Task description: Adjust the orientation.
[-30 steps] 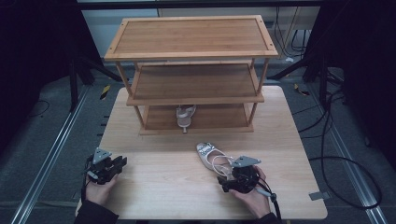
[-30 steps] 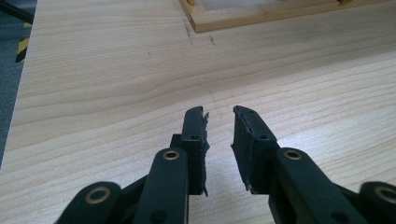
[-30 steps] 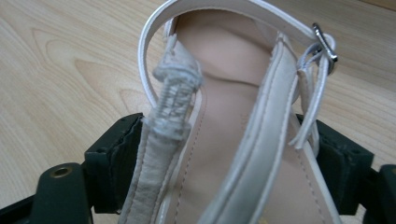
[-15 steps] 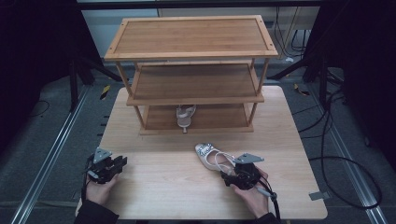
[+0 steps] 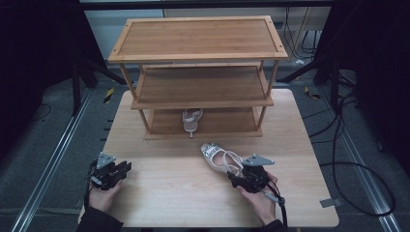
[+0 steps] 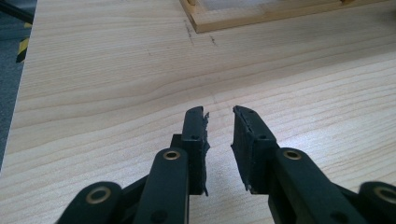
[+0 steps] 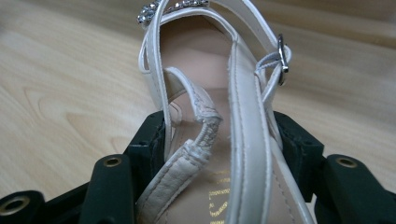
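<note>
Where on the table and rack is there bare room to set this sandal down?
Free: the tabletop between the left gripper and the sandal; the rack's top and middle shelves; the bottom shelf either side of the second sandal. Crowded: the right front, where the right gripper has just been closing on the sandal's heel end.

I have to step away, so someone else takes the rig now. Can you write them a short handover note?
Right hand-held gripper: jaws have just closed onto the heel end of the white sandal, which lies on the table in front of the rack.
Left hand-held gripper: open, holding nothing, low over the table's near left.
Done: the matching sandal already sits on the rack's bottom shelf.
Left: probably lift the gripped sandal and set it beside its mate.
</note>
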